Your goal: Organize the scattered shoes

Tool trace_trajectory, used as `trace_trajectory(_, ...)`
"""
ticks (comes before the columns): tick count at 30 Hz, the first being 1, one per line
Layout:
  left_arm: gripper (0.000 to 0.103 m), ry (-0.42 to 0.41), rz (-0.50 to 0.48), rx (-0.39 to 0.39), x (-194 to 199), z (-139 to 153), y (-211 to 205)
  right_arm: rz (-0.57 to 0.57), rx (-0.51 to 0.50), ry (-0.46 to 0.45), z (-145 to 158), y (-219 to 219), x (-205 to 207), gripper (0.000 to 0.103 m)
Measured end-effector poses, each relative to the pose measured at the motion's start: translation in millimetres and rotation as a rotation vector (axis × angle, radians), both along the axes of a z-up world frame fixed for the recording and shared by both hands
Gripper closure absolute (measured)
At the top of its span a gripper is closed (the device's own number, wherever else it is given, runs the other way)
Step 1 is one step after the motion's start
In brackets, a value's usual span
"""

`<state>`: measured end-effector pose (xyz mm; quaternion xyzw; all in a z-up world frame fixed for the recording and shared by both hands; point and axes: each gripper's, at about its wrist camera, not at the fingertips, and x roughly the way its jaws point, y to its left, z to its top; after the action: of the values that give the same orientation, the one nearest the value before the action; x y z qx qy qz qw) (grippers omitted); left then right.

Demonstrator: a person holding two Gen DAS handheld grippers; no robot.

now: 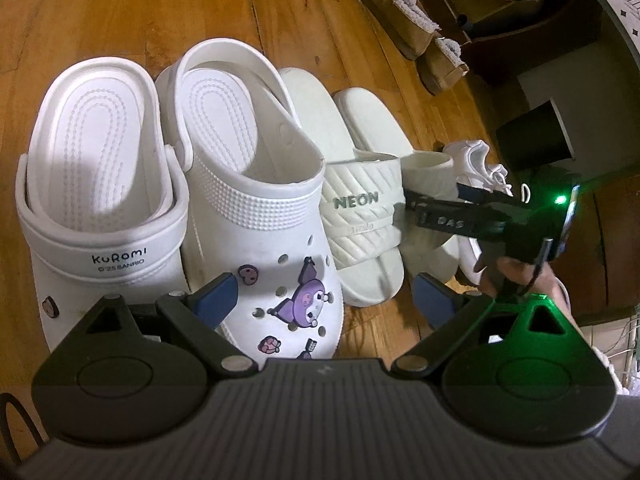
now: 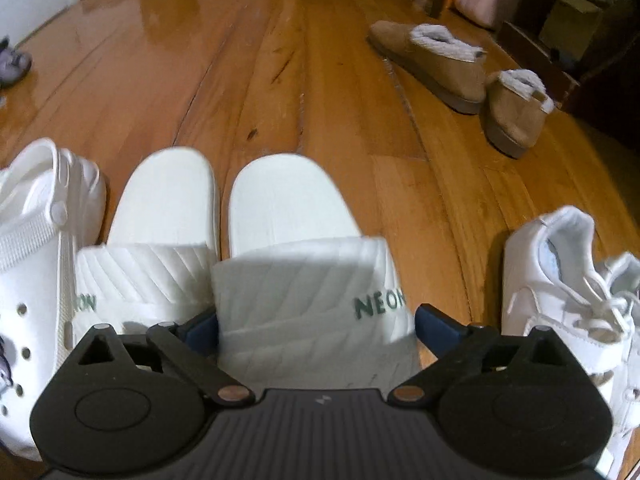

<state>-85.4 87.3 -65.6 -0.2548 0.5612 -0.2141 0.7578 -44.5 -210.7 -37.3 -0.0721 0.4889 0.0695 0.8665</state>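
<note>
Glossy wooden floor [image 2: 280,80] carries the whole scene, its planks running away from you toward dim furniture and boxes. Along it stands a tidy row: two white foam clogs [image 1: 256,200] with cartoon charms, then two pale slides lettered NEON, the left slide [image 2: 160,240] and the right slide [image 2: 296,272] lying side by side and touching. Your right tool [image 2: 316,324] stands wide open astride the ribbed strap of the right slide, blue pads flanking it without pressing. Your left tool [image 1: 324,300] hangs open above the charmed clog's toe, holding nothing. Just right of the row lies a white laced sneaker [image 2: 560,292]; well apart sit two tan fleece-lined boots [image 2: 472,72], not yet aligned. Judged by look, the slides are light, springy moulded foam, matte and fairly grippy: take one across the strap or by the sole's edges. The boots seem soft and floppy at the collar; hold them lower, near the stiff sole.
</note>
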Motion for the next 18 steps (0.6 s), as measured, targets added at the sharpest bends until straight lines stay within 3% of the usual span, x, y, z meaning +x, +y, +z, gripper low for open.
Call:
trace_trajectory(2, 0.008, 0.001, -0.002, 0.007, -1, 0, -1, -0.035, 0.080, -0.019, 13, -14, -9, 0.003)
trace_trajectory(5, 0.008, -0.003, -0.003, 0.002, -1, 1, -2, -0.103, 0.122, -0.058, 31, -44, -25, 0.003)
trace_trajectory(10, 0.008, -0.011, 0.005, -0.017, -2, 7, -5, -0.265, 0.009, -0.134, 51, -129, -36, 0.002)
trace_trajectory(14, 0.008, -0.006, 0.004, 0.005, -1, 12, -10, -0.330, -0.067, -0.118, 55, -183, -33, 0.002)
trace_trajectory(18, 0.008, -0.011, -0.003, 0.016, 2, 17, -17, -0.385, -0.049, -0.139, 52, -215, -34, 0.001)
